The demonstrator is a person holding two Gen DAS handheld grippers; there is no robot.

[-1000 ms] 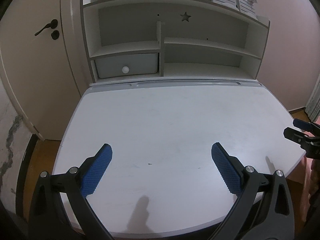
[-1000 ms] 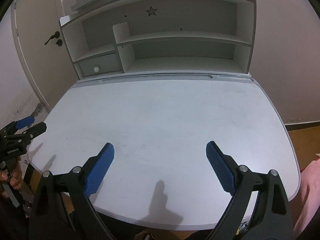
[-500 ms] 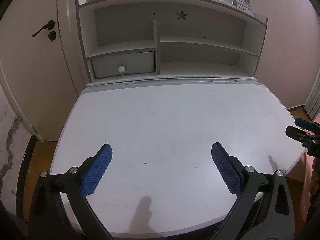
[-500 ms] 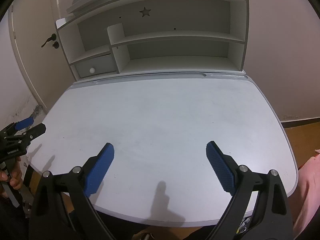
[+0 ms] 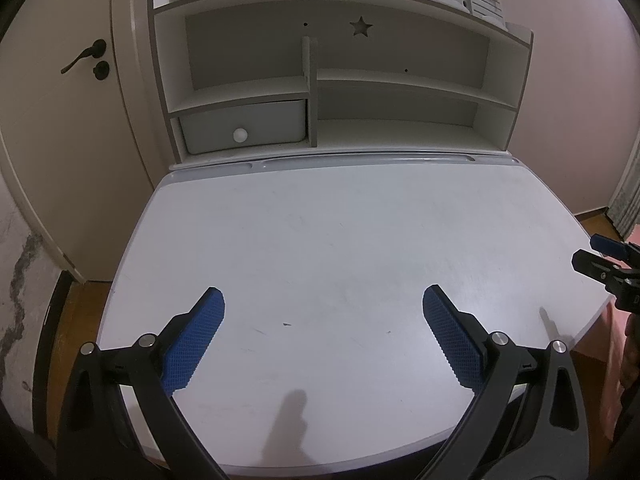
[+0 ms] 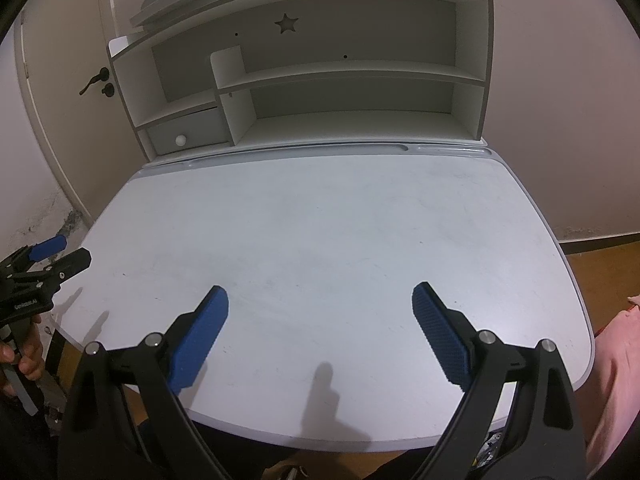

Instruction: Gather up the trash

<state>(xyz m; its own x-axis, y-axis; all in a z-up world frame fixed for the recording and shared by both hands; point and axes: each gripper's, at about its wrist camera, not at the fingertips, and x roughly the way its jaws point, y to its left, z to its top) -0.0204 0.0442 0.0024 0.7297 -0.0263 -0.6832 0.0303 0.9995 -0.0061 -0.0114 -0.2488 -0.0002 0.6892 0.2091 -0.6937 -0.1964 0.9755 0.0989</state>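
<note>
Two grippers side by side over one white desk (image 5: pixel 340 240), left gripper (image 5: pixel 323 320) spread wide, right gripper (image 6: pixel 320 316) spread wide, one drawer (image 5: pixel 244 126) in the shelf unit behind

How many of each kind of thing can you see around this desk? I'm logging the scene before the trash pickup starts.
Grippers: 2, the left gripper and the right gripper, both open
Desks: 1
Shelf units: 1
Drawers: 1
Doors: 1
Trash pieces on the desk: 0
Total: 6
</note>
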